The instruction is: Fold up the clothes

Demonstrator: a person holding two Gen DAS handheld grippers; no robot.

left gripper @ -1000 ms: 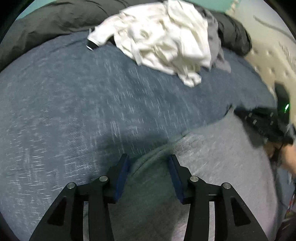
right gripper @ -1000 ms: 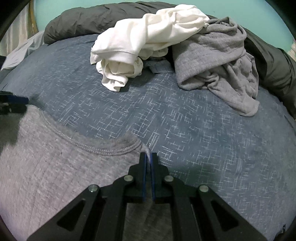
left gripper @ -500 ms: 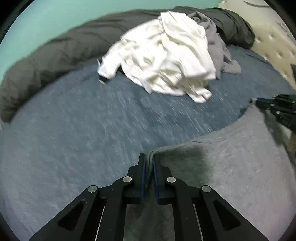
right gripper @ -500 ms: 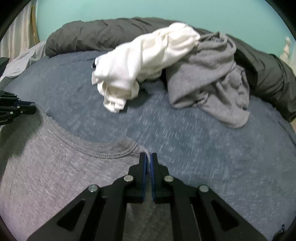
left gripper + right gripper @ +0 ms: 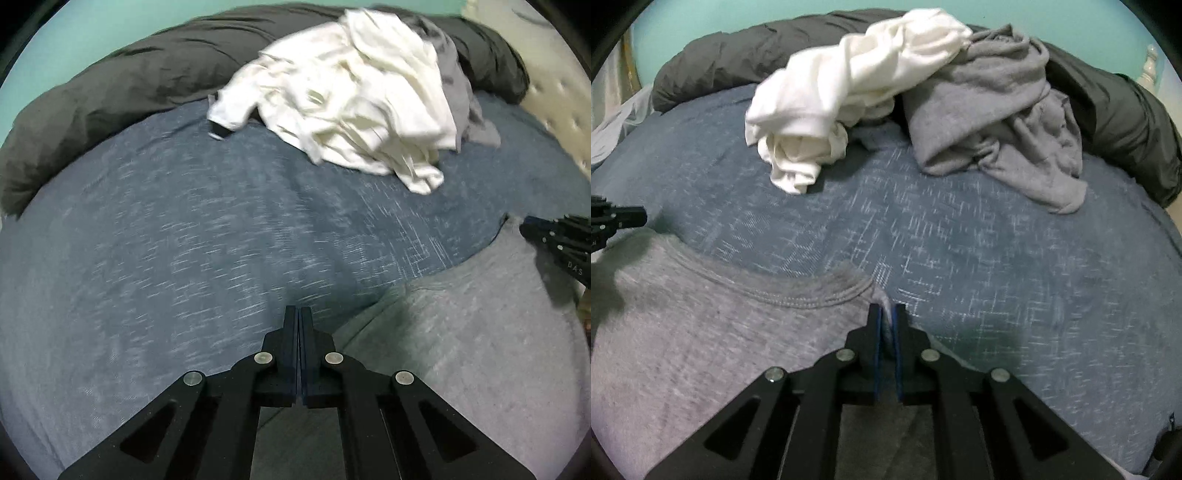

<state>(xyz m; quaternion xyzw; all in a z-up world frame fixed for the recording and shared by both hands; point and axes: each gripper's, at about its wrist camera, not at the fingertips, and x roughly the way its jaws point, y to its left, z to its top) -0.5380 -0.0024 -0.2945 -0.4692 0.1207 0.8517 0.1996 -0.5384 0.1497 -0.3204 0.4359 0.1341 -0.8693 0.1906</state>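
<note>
Right at the left gripper [image 5: 298, 314], the jaws are clamped fully together with nothing seen between them. A second ago they were standing open around the edge of the grey shirt [image 5: 461, 332]; half a second ago that edge was being pinched. Now the shirt is lying just to the right of the closed jaws, so the hold is being judged as lost.

At the right gripper [image 5: 887, 314], the jaws have just been opening a little, and a small bit of the shirt's shoulder edge is still being seen in the gap. Whether it is being squeezed cannot be told.

A little further out, the shirt's collar [image 5: 798, 295] is being spread flat on the blue bed cover [image 5: 960, 240].

Far ahead, a white garment [image 5: 849, 85] and a crumpled grey garment [image 5: 990, 110] are being left in a pile, waiting. Behind them a dark blanket [image 5: 129, 85] is being bunched up.

A new grab by the left side is likely being needed before folding.
</note>
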